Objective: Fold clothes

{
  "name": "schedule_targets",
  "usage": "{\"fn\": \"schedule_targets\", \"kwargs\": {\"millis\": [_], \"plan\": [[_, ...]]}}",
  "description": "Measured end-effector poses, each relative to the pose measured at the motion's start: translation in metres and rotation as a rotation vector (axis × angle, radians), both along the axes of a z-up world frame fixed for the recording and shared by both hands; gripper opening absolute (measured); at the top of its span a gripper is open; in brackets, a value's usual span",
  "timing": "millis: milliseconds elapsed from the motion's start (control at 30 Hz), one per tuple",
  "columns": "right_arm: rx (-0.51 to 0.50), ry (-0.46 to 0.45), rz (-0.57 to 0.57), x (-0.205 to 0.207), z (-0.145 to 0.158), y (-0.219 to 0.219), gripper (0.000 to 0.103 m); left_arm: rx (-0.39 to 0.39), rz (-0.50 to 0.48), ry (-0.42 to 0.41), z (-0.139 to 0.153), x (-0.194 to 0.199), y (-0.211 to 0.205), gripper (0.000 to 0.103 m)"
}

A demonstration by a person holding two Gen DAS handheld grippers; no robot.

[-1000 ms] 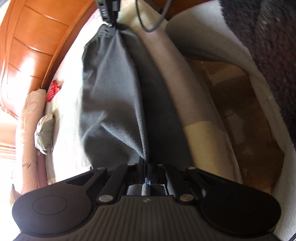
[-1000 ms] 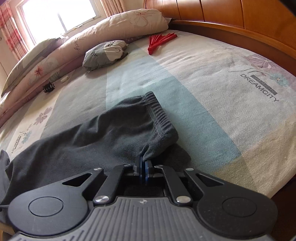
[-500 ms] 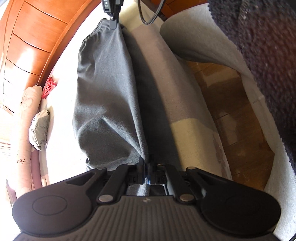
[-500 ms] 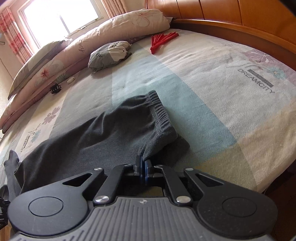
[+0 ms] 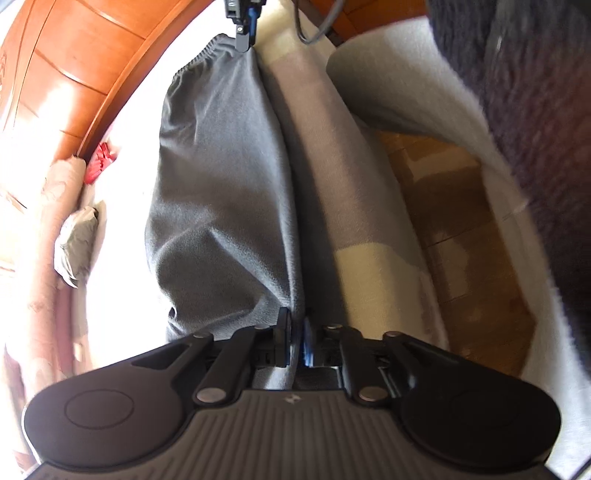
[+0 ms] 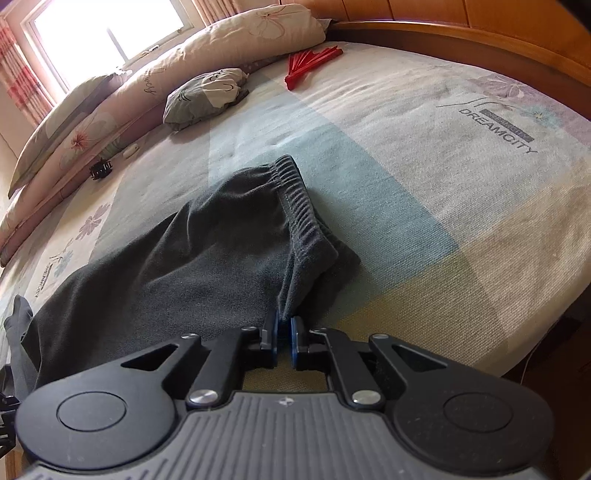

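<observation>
Dark grey trousers (image 5: 221, 177) lie stretched along the near edge of the bed (image 6: 424, 155). My left gripper (image 5: 294, 332) is shut on their leg end. My right gripper (image 6: 283, 332) pinches the corner of the elastic waistband (image 6: 299, 206), its jaws slightly parted around the cloth. In the left wrist view the right gripper (image 5: 243, 33) shows at the top, holding the waistband end. The trousers (image 6: 166, 266) sag onto the sheet between the two grippers.
A wooden headboard (image 5: 74, 74) runs behind the bed. Long floral pillows (image 6: 147, 81), a small grey bundle (image 6: 207, 92), a red fan (image 6: 310, 62) and a black hair clip (image 6: 100, 170) lie at the far side. Wooden floor (image 5: 461, 240) lies beside the bed.
Both grippers have carried the trousers further onto the bed and lowered them. The waistband has slackened and the right gripper's jaws have parted slightly.
</observation>
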State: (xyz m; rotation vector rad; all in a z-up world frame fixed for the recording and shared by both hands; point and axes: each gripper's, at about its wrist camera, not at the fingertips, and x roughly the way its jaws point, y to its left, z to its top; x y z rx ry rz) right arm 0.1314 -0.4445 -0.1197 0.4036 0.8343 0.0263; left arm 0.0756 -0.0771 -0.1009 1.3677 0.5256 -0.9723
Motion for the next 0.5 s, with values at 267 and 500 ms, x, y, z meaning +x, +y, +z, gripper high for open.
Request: {"fn": "schedule_targets", "kwargs": {"millis": [267, 500], "plan": [[-0.137, -0.115, -0.065, -0.021, 0.042, -0.010, 0.029, -0.205, 0.262, 0.106, 0.072, 0.034, 0.035, 0.011], [-0.250, -0.119, 0.208, 0.003, 0.038, 0.062, 0.041, -0.471, 0.359, 0.225, 0.081, 0.069, -0.007, 0.026]]}}
